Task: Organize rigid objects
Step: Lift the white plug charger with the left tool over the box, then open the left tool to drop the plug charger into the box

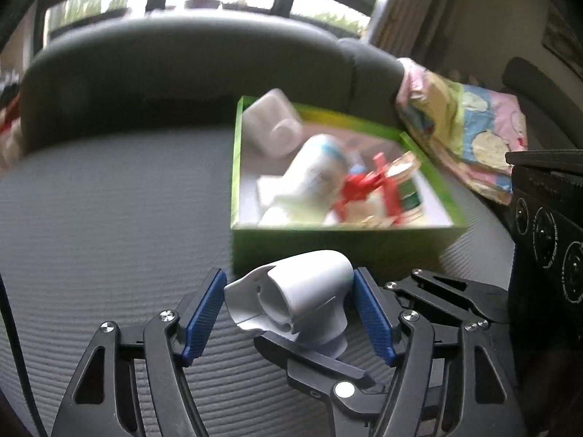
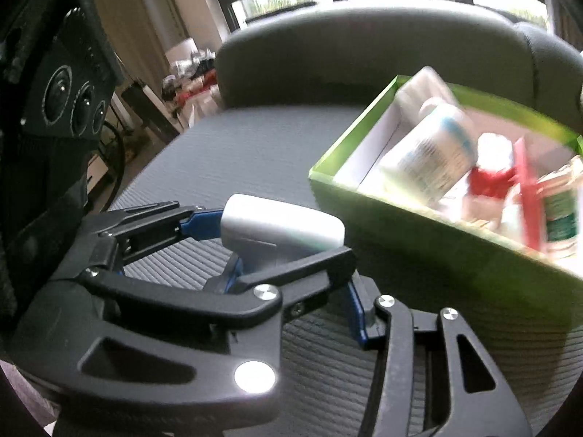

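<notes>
A white plastic piece with a tube end [image 1: 298, 298] sits between the blue pads of my left gripper [image 1: 288, 313], which is shut on it just in front of a green box [image 1: 339, 247]. The piece also shows in the right wrist view [image 2: 280, 225]. My right gripper [image 2: 295, 273] reaches in from the right, its fingers crossing under the piece; whether it grips the piece is unclear. The green box [image 2: 419, 233] holds a white bottle [image 1: 313, 178], a white cup [image 1: 271, 123], red plastic parts [image 1: 364, 185] and a green-labelled jar [image 1: 408, 189].
Everything rests on a grey ribbed sofa seat [image 1: 109, 225] with a dark backrest [image 1: 182, 69]. A colourful cushion [image 1: 466, 123] lies to the box's right. The other gripper's black body [image 1: 550, 225] stands at the right edge.
</notes>
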### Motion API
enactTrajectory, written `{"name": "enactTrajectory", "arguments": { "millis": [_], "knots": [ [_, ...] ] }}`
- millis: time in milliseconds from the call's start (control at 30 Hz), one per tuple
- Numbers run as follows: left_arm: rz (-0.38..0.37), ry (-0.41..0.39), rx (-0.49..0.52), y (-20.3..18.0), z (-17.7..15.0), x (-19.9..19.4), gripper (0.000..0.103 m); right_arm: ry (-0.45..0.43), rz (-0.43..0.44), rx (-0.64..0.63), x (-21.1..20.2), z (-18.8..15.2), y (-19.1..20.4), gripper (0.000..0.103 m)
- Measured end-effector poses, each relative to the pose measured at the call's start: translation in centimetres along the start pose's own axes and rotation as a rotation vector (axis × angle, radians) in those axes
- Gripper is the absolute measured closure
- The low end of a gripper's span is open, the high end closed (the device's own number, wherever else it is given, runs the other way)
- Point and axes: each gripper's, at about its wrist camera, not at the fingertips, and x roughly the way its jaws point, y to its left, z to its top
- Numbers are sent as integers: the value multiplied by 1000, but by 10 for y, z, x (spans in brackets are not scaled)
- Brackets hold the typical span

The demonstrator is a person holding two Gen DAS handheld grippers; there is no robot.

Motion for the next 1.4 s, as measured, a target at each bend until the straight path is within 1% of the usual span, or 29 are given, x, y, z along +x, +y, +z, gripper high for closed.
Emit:
{"name": "enactTrajectory", "arguments": {
  "millis": [133,267,367,467,567,700,833,1033,1133,1167,1200,1267,1333,1367,1400],
  "knots": [
    [-16,-40,43,-28,28,-16,32,-56,-20,-12,-38,18,-9,53],
    [-36,-75,84,-55,62,-22,32,-103,-44,-17,-72,44,-25,53],
    [-55,-84,97,-72,90,-15,31,-127,-64,-16,-90,63,-42,53],
    [-76,-83,95,-82,110,-3,32,-128,-77,-9,-99,78,-61,53],
    [-89,-79,91,-88,124,12,32,-122,-87,-3,-99,89,-81,53],
    [-93,-55,74,-89,132,39,31,-99,-94,11,-88,93,-104,53],
    [-85,-28,61,-86,132,66,32,-65,-99,32,-66,92,-124,53],
    [-67,24,18,-83,127,107,31,-1,-132,78,-38,87,-152,51],
    [-46,34,20,-85,121,114,31,19,-140,105,-34,79,-160,50],
    [-28,33,20,-85,120,113,31,22,-145,113,-34,77,-162,45],
    [-11,32,20,-85,119,111,31,24,-153,122,-35,76,-164,38],
    [33,24,29,-86,117,105,31,18,-181,139,-40,74,-167,32],
    [108,4,54,-87,115,94,31,2,-206,131,-48,72,-166,32],
    [138,-7,67,-88,115,90,30,-4,-220,127,-52,71,-164,28],
    [175,-20,85,-88,113,83,22,-8,-245,125,-56,69,-162,22]
  ]
}}
